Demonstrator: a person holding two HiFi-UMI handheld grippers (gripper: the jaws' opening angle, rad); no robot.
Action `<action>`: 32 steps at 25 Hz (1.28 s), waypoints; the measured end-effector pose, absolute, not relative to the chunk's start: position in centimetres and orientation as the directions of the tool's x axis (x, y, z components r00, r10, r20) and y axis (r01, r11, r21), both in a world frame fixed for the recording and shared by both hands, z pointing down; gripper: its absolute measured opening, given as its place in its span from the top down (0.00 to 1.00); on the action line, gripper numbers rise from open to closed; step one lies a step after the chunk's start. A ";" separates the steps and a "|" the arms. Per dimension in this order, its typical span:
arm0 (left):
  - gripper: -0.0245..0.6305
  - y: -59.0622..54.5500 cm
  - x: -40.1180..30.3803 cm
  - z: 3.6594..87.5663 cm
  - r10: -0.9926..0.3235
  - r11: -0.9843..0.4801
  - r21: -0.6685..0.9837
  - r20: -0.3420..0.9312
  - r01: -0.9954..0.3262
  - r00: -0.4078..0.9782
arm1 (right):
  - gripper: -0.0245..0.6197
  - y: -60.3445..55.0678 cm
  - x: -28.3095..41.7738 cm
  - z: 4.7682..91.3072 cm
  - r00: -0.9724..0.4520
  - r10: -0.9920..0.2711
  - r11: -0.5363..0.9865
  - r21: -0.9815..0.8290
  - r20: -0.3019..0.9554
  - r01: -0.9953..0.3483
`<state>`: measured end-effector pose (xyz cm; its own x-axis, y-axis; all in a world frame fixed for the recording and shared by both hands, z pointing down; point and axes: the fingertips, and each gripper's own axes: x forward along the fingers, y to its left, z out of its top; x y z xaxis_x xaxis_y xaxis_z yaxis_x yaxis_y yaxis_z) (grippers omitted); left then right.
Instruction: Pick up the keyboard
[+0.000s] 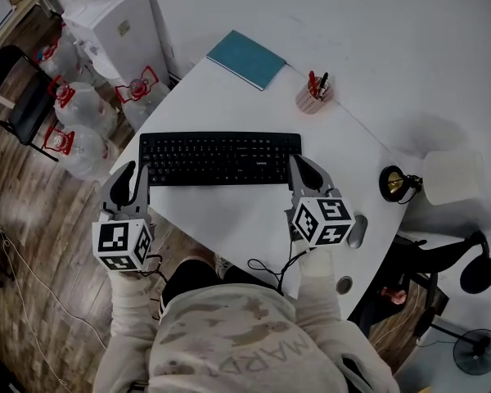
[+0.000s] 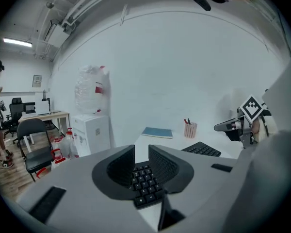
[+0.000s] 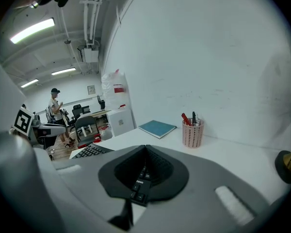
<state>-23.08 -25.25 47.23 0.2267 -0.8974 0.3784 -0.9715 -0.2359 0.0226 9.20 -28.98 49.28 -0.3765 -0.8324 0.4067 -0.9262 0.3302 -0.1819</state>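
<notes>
Surface: white worktop [image 1: 229,223], curved along its near edge, with wood floor and water jugs [image 1: 82,113] off to the left. We see a notebook [image 1: 245,59] and a pen cup [image 1: 314,97] at the far side.
Keyboard: black keyboard [image 1: 219,158] lies flat in the middle of the worktop, long side running left to right, well apart from notebook and cup.
Left tongs: left tongs [image 1: 134,170] are at the keyboard's left end, released, with a narrow gap between the tips. In their own view we see keys through that gap, but the pads press on nothing.
Right tongs: right tongs [image 1: 299,164] are at the keyboard's right end, clenched tip to tip and empty. Keys show below the hollow behind the tips.
Handling: we judge it light, stiff and long. It should rise as one piece, yet it would tip if taken by one end only. The keys give under pressure and the smooth plastic offers little grip.
Where to hold: we would take the two short ends on the frame edge, not on the keys, with one pair of tongs at each end.
Next: we think the right tongs must open before they can bite, and the left may need a wider gap.
Risk: an uneven lift could let one end slip free.
</notes>
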 end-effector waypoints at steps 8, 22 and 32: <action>0.75 -26.7 -24.2 51.0 -0.848 -0.241 0.044 0.476 -0.969 0.233 | 0.79 -30.3 9.8 52.8 -0.354 -0.795 0.305 -0.181 0.493 -0.935; 0.62 -29.0 -26.0 56.5 -0.762 -0.225 0.106 0.601 -0.969 0.242 | 0.67 -31.9 11.8 57.4 -0.297 -0.762 0.216 -0.206 0.575 -0.954; 0.54 -29.9 -26.2 60.3 -0.688 -0.217 0.117 0.686 -0.969 0.237 | 0.57 -32.4 12.6 59.8 -0.284 -0.725 0.196 -0.207 0.627 -0.959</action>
<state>-26.24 -29.89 60.32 0.2366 -0.6878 0.6863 -0.9692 -0.2166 0.1171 12.57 -32.41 59.79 -0.2838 -0.7253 0.6273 -0.9585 0.1959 -0.2072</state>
